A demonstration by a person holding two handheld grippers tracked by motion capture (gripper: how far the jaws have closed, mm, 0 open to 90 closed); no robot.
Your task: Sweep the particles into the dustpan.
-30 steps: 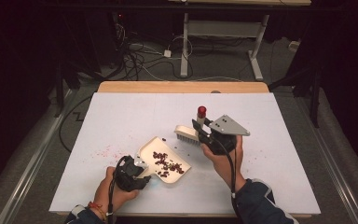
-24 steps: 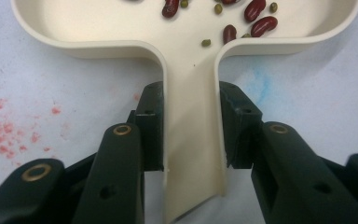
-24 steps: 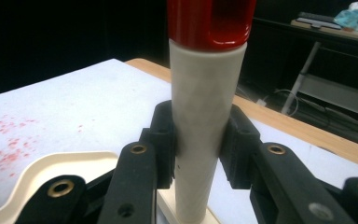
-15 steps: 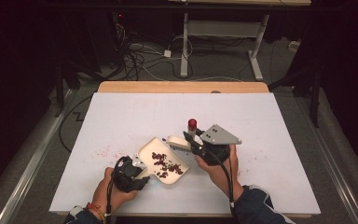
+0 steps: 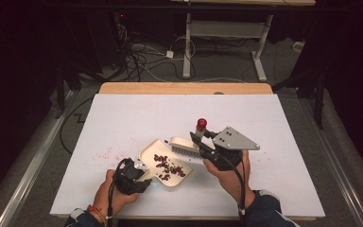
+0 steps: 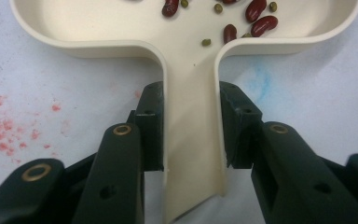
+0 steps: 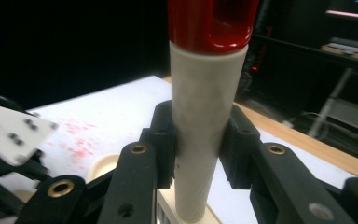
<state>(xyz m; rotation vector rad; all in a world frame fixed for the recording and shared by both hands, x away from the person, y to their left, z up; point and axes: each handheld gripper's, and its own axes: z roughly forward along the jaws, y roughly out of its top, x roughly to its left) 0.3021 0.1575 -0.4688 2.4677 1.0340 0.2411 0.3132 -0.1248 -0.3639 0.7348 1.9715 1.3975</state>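
High view, dustpan [image 5: 163, 163]: at 6 o'clock on the surface [image 5: 123, 118], handle clamped in left claw [image 5: 139, 176]
Right claw [image 5: 202, 142]: grips brush [image 5: 185, 144] handle
Risk: hard sweep flicks beans [image 5: 168, 168] out

A cream dustpan [image 5: 149, 153] lies on the white table [image 5: 123, 113], holding a scatter of dark red beans [image 5: 168, 168]. The left gripper [image 5: 139, 175], held in the person's left hand [image 5: 108, 194], clamps the pan's handle at its near end. The right gripper [image 5: 199, 144], in the right hand [image 5: 231, 177], grips a cream brush [image 5: 184, 145] by its red-tipped handle, the bristles at the pan's far right edge. Reddish specks [image 5: 105, 153] dot the table left of the pan.
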